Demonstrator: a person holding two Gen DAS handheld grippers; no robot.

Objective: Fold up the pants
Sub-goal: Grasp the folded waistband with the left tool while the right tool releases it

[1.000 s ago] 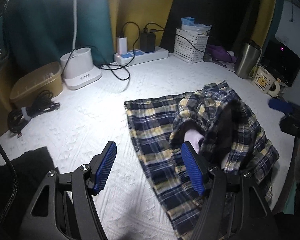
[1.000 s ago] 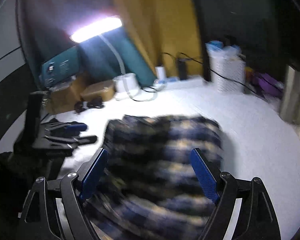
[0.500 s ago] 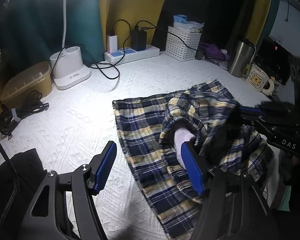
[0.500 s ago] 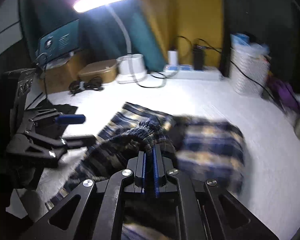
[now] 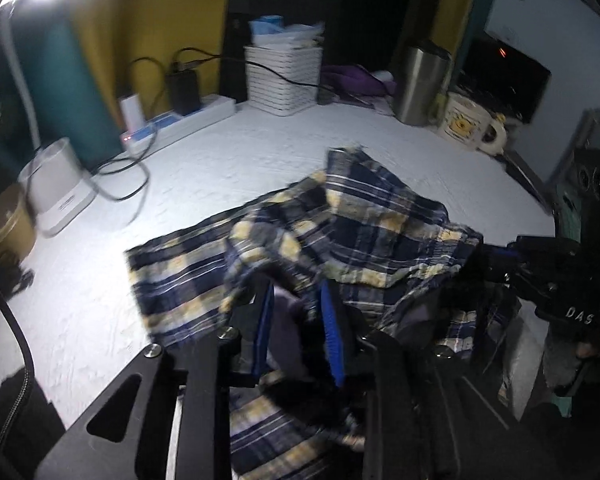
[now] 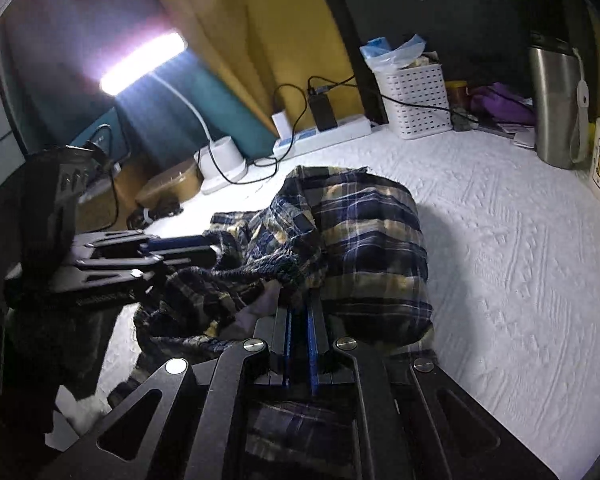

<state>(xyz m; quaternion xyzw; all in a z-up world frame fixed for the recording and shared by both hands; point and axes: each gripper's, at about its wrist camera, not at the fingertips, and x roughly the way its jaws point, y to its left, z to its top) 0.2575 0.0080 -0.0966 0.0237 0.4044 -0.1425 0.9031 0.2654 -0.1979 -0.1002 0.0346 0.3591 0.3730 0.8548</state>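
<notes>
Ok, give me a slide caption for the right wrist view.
Right gripper shut on the plaid pants' waistband, left gripper closing on the same edge, white tablecloth beneath.

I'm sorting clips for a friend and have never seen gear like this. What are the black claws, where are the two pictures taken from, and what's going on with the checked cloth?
No robot: a person holds a two-finger gripper in each hand, each with a camera looking along its fingers. In the left view, the left gripper is closing on the waistband of the plaid pants, cloth between its blue pads; the right gripper appears at that picture's right edge. In the right view, the right gripper is shut on a bunched waistband edge. The pants lie rumpled on a white cloth-covered table, with a basket, a steel flask and a mug behind.
</notes>
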